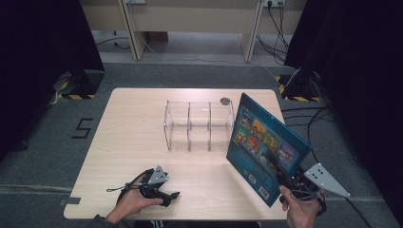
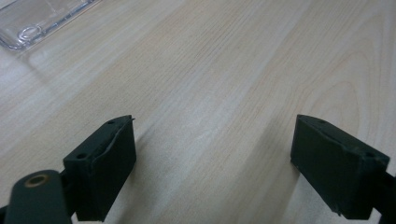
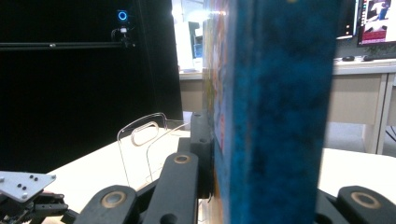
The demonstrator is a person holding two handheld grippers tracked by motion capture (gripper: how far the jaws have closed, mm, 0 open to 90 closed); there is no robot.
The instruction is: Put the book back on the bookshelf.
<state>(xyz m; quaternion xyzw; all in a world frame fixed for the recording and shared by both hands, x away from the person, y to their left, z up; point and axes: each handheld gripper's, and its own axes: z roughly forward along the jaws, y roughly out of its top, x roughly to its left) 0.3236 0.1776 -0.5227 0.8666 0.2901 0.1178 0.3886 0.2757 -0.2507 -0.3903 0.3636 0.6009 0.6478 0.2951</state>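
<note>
1. A blue picture book [image 1: 263,145] is being held off the table at its right front area, standing tilted, with its illustrated cover facing the camera in the high view. Its upper left corner is leaning toward the right end of the clear rack [image 1: 199,126]; whether the two are touching cannot be told.
2. In the right gripper view the book [image 3: 275,112] is showing its blue spine edge-on, rising from between the black jaws to the top of the frame.
3. The right gripper [image 1: 285,179] is clamping the book at its lower edge, the jaws pressing against both covers. The person's right hand [image 1: 299,209] is holding it near the front right corner of the table, with the grey three-cornered plate sticking out to the right.
4. The left gripper [image 1: 164,192] is lying low over the front left part of the table [image 1: 133,109], well apart from the book. Its jaws are standing wide apart with nothing between them; the left gripper view is showing bare wood grain in the gap.
5. The person's left hand [image 1: 135,202] is gripping that tool from below.
6. The rack, with three compartments, is sitting near the table's middle.
7. A small dark round disc [image 1: 225,100] is lying on the table just behind the rack's right end.
</note>
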